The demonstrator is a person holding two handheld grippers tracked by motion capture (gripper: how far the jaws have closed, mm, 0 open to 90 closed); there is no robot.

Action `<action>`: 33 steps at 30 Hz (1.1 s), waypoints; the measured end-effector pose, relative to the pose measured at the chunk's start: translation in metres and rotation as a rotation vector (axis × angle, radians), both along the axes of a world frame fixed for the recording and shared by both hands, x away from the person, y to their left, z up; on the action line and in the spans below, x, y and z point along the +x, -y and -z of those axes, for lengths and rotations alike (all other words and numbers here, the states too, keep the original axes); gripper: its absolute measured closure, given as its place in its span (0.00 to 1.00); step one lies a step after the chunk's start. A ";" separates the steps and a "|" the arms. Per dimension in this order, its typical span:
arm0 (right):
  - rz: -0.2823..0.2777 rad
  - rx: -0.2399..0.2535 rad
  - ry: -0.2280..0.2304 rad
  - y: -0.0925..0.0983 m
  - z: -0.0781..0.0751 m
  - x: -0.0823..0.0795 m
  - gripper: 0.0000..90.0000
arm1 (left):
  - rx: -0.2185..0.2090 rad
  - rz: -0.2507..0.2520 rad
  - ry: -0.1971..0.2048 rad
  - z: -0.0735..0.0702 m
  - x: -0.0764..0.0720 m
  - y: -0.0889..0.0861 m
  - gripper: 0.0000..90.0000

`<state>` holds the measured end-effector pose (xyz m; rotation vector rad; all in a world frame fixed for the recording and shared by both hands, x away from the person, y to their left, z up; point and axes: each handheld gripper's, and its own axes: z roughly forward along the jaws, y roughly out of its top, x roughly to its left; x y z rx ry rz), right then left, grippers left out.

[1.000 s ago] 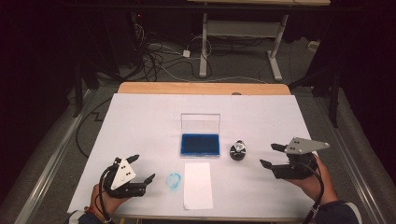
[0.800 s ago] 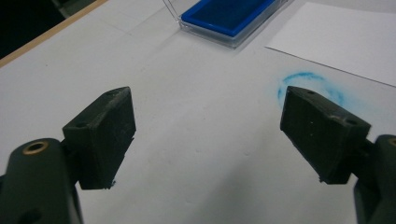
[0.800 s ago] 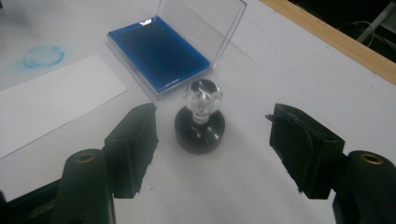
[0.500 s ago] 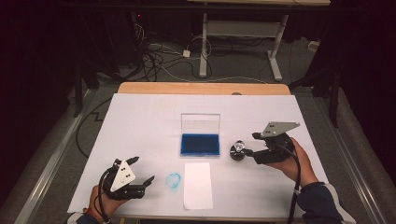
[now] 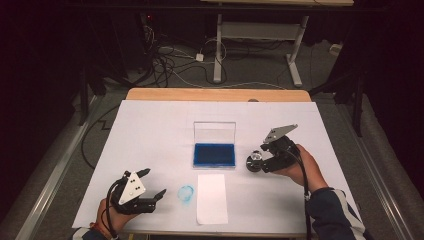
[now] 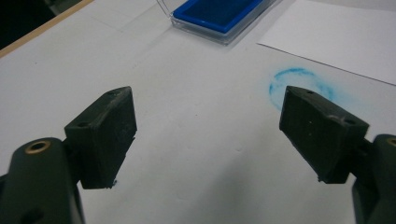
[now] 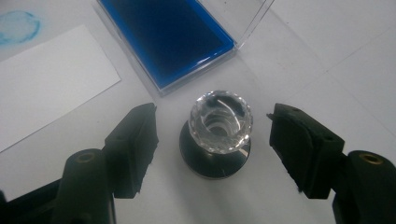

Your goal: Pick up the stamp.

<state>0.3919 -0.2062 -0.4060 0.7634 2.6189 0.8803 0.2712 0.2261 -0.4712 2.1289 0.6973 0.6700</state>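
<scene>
Two black jaws of the right gripper are now set one on each side of the stamp, and a gap can be seen between each pad and its clear, cut-glass knob, so nothing is gripped yet. A second ago this gripper was held out near the right edge of the table; since then it has been brought in towards the middle, and the stamp is now framed between its jaws. Its jaws are held apart, about as wide as they were before. The stamp is stood upright on its dark round base, just to the right of the blue ink pad, which lies in its open clear case near the middle of the table. From this it can be judged that the stamp is about to be picked up: the jaws need only be closed on the knob. A white sheet of paper is laid towards the near edge, and a round blue stamp mark is seen on the table cover just to its left. The left gripper is kept near the near left corner, and its jaws have just been closing a little, yet they are apart with nothing between them.
</scene>
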 end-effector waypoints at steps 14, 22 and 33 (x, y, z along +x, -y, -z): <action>0.004 -0.024 -0.044 -0.006 0.008 0.009 0.38 | 0.010 0.011 -0.004 0.001 0.000 0.000 0.20; 0.003 -0.037 -0.061 -0.010 0.011 0.012 0.40 | 0.012 0.015 -0.003 0.001 0.000 0.000 0.20; -0.004 -0.074 -0.068 -0.013 0.012 0.014 0.50 | 0.009 0.025 -0.009 0.001 0.000 0.000 0.20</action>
